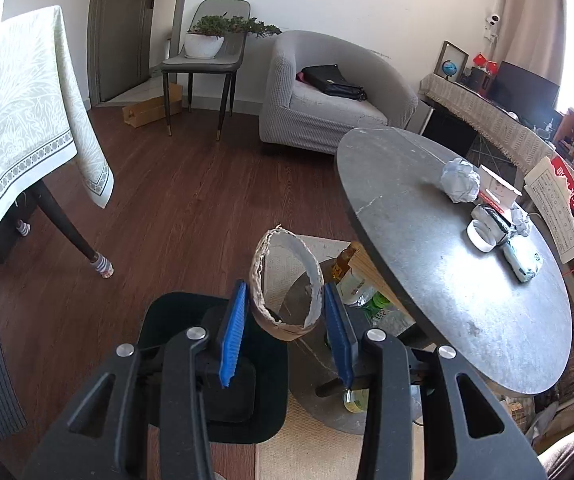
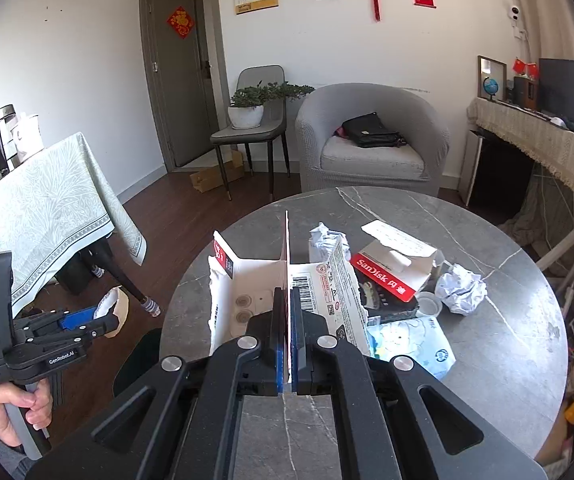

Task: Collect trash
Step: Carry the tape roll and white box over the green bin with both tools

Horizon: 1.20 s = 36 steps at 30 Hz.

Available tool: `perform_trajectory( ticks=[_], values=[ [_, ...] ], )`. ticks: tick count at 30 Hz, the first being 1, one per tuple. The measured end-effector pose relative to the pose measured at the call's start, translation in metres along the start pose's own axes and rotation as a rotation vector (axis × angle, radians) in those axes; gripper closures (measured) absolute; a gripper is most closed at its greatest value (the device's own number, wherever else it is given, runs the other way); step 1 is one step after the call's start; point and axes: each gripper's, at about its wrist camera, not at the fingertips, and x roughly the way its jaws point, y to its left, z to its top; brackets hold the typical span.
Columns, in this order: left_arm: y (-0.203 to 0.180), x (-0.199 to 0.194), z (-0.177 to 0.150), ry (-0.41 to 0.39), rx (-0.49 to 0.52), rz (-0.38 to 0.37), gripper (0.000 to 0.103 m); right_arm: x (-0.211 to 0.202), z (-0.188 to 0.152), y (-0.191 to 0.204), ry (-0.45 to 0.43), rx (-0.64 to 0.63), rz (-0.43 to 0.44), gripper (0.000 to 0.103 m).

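— While the left gripper [image 1: 285, 312] hangs off the table's edge, what has it got?
— A torn cardboard ring [image 1: 285, 286], like a spent tape core. The blue pads [image 1: 233, 338] press its two sides, so the jaws stand partly apart, clamped on it. It sits above a black bin [image 1: 207, 364] on the wooden floor.
— And the table from that side?
— The round grey table [image 1: 427, 280] is off to the right. On it lie a crumpled paper ball [image 1: 459, 180], a small white box [image 1: 497, 188], a white roll of tape [image 1: 483, 236] and a tissue pack [image 1: 523, 260].
— Now from the right one?
— The right gripper [image 2: 287, 336] is pinched fully together on a thin flap of a flattened white carton [image 2: 271, 284], holding it up over the table [image 2: 507, 340].
— What's left behind it?
— A red and white SanDisk box [image 2: 391, 276], a crumpled paper [image 2: 461, 288], another wad [image 2: 325, 236] further back, and the blue tissue pack [image 2: 415, 340] just beside the carton.
— Can you see the other hand there?
— Yes, lower left: a hand [image 2: 11, 412] grips the left gripper's handle, and the ring [image 2: 113, 308] shows at its tips, off the table, beside the cloth-covered dining table [image 2: 47, 216].
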Motion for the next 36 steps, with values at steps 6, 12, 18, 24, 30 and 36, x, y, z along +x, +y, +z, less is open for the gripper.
perform_trajectory(
  ticks=[6,12,18,24,30,36],
  values=[
    [0.033,0.012,-0.009,0.046,-0.045,0.033,0.062,0.019,0.002,0.043,0.029,-0.054,0.072,0.101],
    [0.056,0.029,-0.024,0.119,-0.066,0.054,0.062,0.037,0.004,0.079,0.064,-0.088,0.136,0.101],
    [0.08,0.045,-0.041,0.197,-0.096,0.07,0.062,0.051,0.0,0.115,0.097,-0.136,0.189,0.101],
    [0.101,0.061,-0.054,0.262,-0.136,0.084,0.062,0.069,-0.006,0.14,0.144,-0.166,0.22,0.101],
    [0.11,0.069,-0.065,0.314,-0.134,0.094,0.062,0.082,-0.013,0.155,0.183,-0.184,0.24,0.101],
    [0.121,0.081,-0.077,0.372,-0.154,0.095,0.062,0.091,-0.018,0.169,0.213,-0.205,0.256,0.101]
  ],
)
